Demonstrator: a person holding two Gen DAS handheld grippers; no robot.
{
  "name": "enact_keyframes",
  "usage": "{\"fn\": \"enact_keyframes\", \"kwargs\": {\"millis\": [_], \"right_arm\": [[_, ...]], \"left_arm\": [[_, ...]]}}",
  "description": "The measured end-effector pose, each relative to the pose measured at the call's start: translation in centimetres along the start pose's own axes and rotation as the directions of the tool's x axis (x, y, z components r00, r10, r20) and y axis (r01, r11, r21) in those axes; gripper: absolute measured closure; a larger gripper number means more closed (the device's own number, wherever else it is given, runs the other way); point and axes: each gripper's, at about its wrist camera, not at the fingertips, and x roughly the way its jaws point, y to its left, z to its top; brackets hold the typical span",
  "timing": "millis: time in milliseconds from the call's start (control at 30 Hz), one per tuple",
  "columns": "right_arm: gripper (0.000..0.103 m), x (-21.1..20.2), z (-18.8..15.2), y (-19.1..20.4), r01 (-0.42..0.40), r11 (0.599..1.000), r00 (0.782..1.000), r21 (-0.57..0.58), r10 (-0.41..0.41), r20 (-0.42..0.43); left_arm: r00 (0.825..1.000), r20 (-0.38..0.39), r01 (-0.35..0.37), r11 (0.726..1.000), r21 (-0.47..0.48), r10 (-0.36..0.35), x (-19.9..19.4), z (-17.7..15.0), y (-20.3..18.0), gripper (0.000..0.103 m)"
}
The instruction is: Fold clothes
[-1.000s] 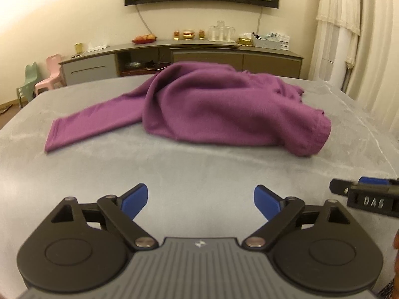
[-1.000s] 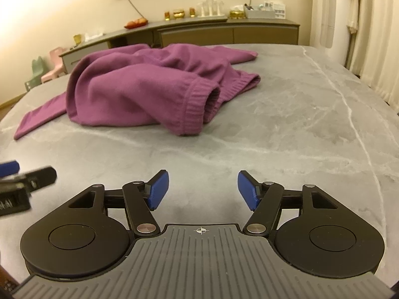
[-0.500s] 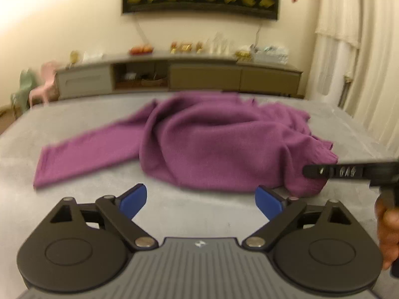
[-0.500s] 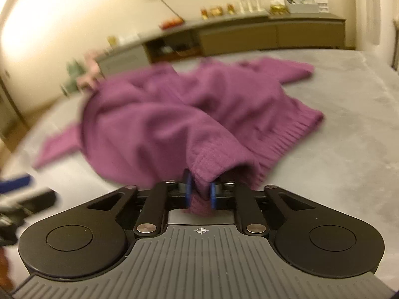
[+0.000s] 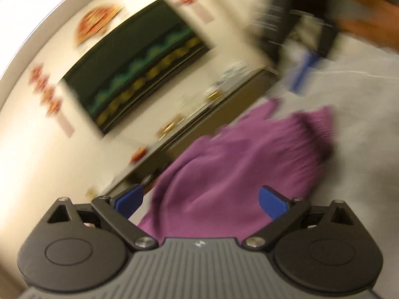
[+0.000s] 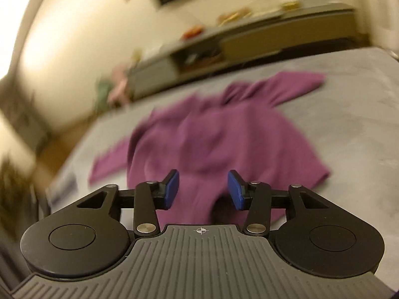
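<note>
Where sleeves splay sideways, purple sweater (image 6: 219, 134) crumpled across table (image 6: 349, 114).

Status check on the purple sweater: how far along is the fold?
Done: nothing looks folded; the purple sweater lies rumpled on the grey table, one sleeve out to the left, another toward the far right. In hand: nothing; the right tongs and the left tongs are both open, close over the cloth. Left: spreading it flat and every fold. Both views are motion-blurred.

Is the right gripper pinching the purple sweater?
Apart. The right wrist view shows the right gripper open, both pads clear of the sweater lying behind them.
</note>
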Motion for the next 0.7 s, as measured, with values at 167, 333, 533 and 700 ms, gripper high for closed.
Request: {"fn": "enact_keyframes", "kwargs": {"millis": [167, 333, 533, 700], "right_arm": [[0.037, -2.3, 2.0, -5.2, -0.025, 0.973, 0.994, 0.23, -0.002, 0.114], [0.035, -4.1, 2.3, -6.6, -0.02, 0.97, 0.99, 0.244, -0.015, 0.142], [0.03, -6.5, 2.8, -7.6, -0.068, 0.967, 0.983, 0.245, 0.023, 0.181], [0.03, -7.9, 3.0, -8.7, -0.038, 0.967, 0.975, 0.253, -0.02, 0.221]], "left_arm": [[0.992, 0.063, 0.095, 0.976, 0.195, -0.11, 2.0, 2.5, -6.7, 0.0], [0.977, -0.063, 0.211, 0.903, 0.375, -0.202, 8.4, 3.7, -10.9, 0.01], [0.948, -0.226, 0.278, 0.927, 0.25, -0.224, 13.8, 5.4, -8.2, 0.097], [0.961, -0.023, 0.255, 0.919, -0.301, -0.274, 10.5, 12.0, 7.0, 0.097]]}}
